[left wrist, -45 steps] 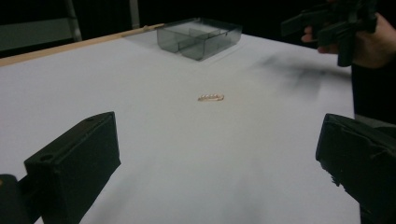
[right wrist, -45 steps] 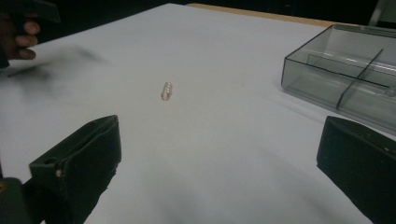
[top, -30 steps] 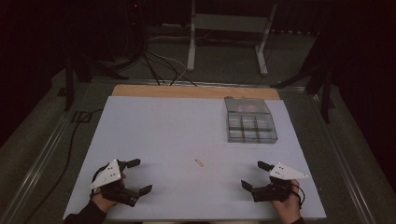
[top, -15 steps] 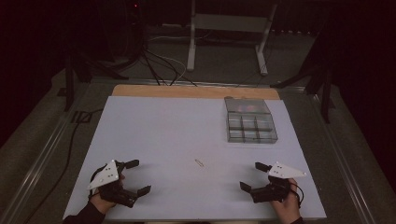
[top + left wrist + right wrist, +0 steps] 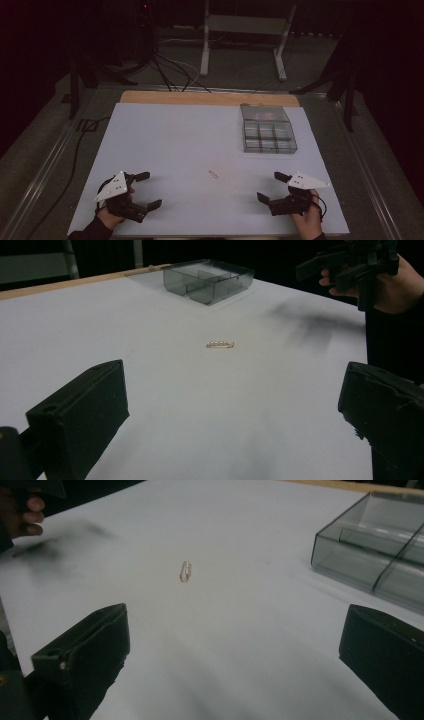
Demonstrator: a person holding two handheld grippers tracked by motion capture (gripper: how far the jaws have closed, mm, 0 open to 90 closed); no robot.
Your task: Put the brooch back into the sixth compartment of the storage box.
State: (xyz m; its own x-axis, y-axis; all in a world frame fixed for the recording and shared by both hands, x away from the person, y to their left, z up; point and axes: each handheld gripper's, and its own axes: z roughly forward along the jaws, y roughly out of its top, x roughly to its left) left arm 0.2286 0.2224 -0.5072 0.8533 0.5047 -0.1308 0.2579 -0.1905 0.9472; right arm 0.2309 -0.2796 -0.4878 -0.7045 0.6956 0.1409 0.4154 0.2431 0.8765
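Barely anything is changing: both tongs, left gripper (image 5: 145,190) and right gripper (image 5: 272,186), are still idling wide open either side of the hairpin (image 5: 214,174), ungrasped.

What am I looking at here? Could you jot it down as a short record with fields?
Surface: white table top
Small item: a little beaded clip lying flat near the middle, untouched
Container: clear box with compartments at the far right, contents unclear
Left gripper: open, holding nothing, near the front edge
Right gripper: open, holding nothing, near the front edge
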